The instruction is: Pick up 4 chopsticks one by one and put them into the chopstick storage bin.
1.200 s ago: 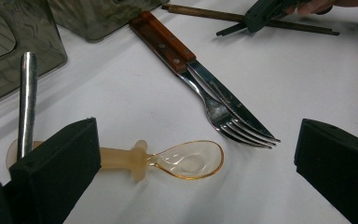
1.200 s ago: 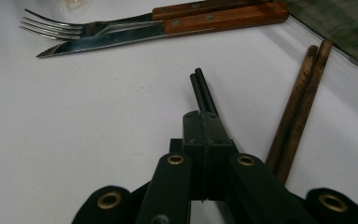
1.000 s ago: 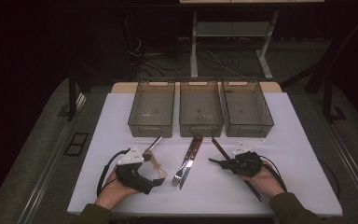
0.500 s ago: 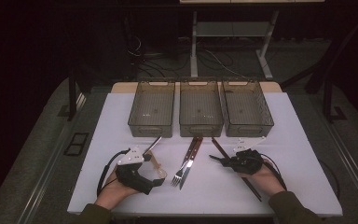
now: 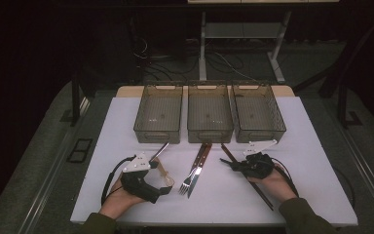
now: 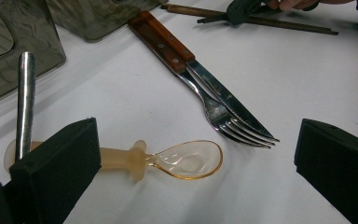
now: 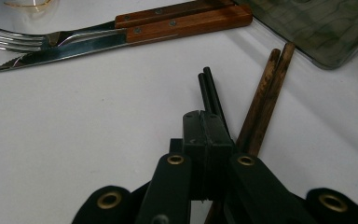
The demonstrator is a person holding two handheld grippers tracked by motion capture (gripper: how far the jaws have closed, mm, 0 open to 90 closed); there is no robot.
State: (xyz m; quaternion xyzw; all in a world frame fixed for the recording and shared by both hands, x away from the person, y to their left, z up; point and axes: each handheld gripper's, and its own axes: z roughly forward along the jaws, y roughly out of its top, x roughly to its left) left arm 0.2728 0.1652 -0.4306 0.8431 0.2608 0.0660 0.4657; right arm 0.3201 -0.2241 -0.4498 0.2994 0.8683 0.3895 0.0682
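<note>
Both forearms lay low on the white table (image 5: 321, 161), before three clear bins (image 5: 209, 114) in a dark room. The left gripper (image 6: 196, 186) gaped wide around the amber spoon (image 6: 186, 161), not pressing it. The right gripper (image 7: 204, 122) was clenched on thin black chopsticks (image 7: 210, 91), beside brown chopsticks (image 7: 265, 95).

Fork (image 5: 191, 176) and knife (image 5: 199, 166) lie between spoon (image 5: 163, 174) and chopsticks (image 5: 247, 176).
</note>
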